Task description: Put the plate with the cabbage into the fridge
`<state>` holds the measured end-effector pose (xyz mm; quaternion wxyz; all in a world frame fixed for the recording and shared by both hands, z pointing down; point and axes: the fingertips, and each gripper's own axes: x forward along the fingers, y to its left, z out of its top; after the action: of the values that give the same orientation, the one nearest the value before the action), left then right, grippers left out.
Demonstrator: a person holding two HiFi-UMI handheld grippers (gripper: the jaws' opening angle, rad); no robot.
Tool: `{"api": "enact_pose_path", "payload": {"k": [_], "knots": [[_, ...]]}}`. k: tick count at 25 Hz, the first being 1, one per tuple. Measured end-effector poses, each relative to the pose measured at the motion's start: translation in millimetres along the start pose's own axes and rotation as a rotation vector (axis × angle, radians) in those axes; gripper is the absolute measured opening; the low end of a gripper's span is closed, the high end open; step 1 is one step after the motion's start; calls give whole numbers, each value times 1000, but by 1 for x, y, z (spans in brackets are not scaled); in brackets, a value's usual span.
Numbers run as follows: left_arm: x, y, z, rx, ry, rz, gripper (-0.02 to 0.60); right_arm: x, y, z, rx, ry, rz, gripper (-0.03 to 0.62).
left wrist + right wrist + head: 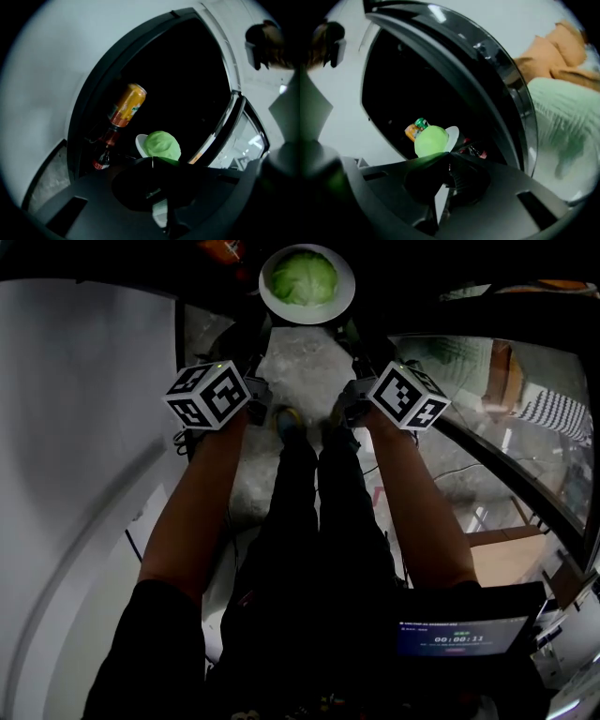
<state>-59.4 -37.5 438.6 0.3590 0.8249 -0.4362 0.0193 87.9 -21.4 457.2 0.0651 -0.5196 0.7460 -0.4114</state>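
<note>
Cabbage (305, 277), a pale green round head, sits in the middle of a white plate (345, 301). The plate is held out in front of the person at the dark open mouth of the fridge (187, 79).

The left gripper (151, 161) has its jaws clenched on the plate's left rim. In the left gripper view the cabbage bulges up just past the jaw tips, a crescent of bare plate shows to its left, and a white sliver of plate runs back between the jaws. The right gripper (449, 154) is clamped on the opposite rim in the same way. In the right gripper view the cabbage rises just beyond the tips, with bare plate to its right. In the head view the two marker cubes flank the plate from below, one on each side.

No view shows whether the plate rests on a shelf or hangs only in the jaws.

Inside the fridge, behind the plate, stands an orange can (127, 105) with a red-labelled bottle (105, 150) below it. The glass-fronted fridge door (487, 79) stands swung open on the right.
</note>
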Motion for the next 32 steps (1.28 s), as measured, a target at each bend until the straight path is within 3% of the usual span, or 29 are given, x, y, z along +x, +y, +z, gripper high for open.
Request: {"api": "enact_pose_path", "payload": {"k": [4,8,32], "knots": [[1,-13,-6,231,25,24,3,-2,14,-5,-332,31,-36,5],[4,-21,-14,307,47,19,3,2,27,-14,-462,51,-12,6],[15,-19,-12,321,67,16,3,17,42,-14,-492,67,24,6]]}}
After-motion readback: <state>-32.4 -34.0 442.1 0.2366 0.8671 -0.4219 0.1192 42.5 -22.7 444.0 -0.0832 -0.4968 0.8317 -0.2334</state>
